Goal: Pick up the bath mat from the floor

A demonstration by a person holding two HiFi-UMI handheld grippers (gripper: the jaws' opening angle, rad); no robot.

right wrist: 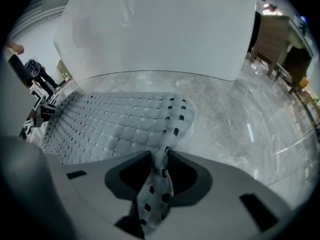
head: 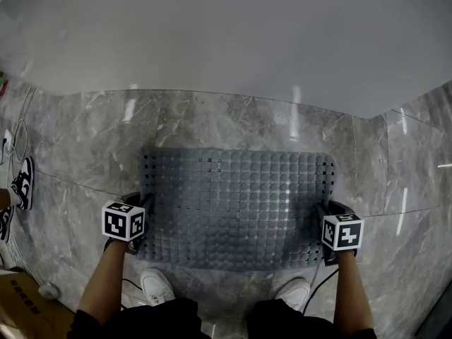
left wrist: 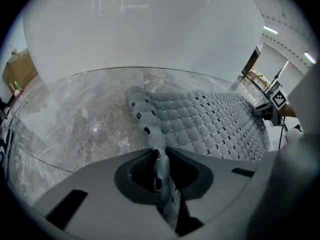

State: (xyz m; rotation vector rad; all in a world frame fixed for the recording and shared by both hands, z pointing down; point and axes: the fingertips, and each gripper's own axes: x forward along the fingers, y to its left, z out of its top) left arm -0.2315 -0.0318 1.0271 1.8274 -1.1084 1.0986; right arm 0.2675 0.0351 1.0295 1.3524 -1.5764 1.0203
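A grey rubber bath mat (head: 236, 207) with raised bumps and small square holes lies flat on the marble floor. My left gripper (head: 143, 207) is shut on the mat's left short edge. In the left gripper view that edge (left wrist: 150, 119) is pinched up into a fold between the jaws of the left gripper (left wrist: 159, 158). My right gripper (head: 326, 216) is shut on the opposite short edge. The right gripper view shows the perforated border (right wrist: 172, 119) squeezed between the jaws of the right gripper (right wrist: 160, 160). The rest of the mat (right wrist: 110, 124) still rests on the floor.
A white wall panel (head: 226, 41) rises just beyond the mat. The person's white shoes (head: 159, 284) stand at the mat's near edge. A black-and-white sneaker (head: 21, 182), cables and a cardboard box (head: 21, 306) are at the left.
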